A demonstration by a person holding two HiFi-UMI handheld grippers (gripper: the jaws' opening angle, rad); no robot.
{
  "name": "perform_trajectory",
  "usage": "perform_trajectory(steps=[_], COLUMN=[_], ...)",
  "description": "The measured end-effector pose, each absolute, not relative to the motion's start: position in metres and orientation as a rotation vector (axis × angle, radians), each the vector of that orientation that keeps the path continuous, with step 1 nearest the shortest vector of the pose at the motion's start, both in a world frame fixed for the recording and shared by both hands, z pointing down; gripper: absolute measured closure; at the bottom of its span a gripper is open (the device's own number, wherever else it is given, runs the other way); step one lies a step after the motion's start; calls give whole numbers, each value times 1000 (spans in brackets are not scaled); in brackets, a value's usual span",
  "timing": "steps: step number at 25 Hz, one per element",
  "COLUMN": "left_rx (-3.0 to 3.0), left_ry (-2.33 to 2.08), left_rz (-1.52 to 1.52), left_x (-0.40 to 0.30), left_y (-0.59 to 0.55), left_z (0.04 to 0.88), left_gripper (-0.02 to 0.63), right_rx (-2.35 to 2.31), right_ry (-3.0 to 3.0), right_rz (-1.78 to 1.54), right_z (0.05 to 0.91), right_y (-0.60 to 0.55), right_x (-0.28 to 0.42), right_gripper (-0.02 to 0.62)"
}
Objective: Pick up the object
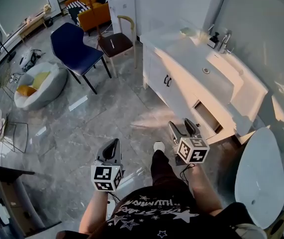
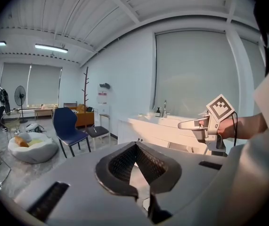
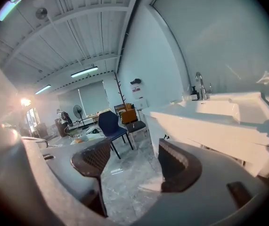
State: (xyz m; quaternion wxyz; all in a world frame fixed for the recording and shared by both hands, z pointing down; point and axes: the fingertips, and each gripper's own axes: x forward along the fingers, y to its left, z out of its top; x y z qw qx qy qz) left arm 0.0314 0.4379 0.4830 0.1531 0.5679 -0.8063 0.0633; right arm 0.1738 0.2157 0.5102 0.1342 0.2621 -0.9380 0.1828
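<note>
**A:** Why are both tools hanging at waist height, well short of the counter (image 1: 184,59)?

**B:** Nothing is being gripped. The right gripper (image 3: 132,149) has its jaws spread wide with only floor showing between them, which looks like readiness for a grab. The left gripper (image 2: 135,145) has its tips closed together on nothing, so it seems to be the idle one.

**A:** And where is the object?

**B:** I can't tell which thing it is. Neither tool holds anything. My guess is one of the small things at the counter's back edge: a pale item (image 1: 185,31) at its far left corner, or the bottle (image 1: 213,39) beside the faucet (image 1: 225,38).
</note>
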Motion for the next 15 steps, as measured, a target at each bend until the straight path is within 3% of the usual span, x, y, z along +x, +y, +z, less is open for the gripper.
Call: perform_trajectory(steps=[15], left_rx=[1608], left_ry=[-2334], left_rz=[202], left_x=[-104], left_y=[143], left_z=[460], left_gripper=[590], right_rx=[818], right_ry=[-2674], right_rz=[592], right_z=[500], right_y=[-87], right_x=[57], right_gripper=[290])
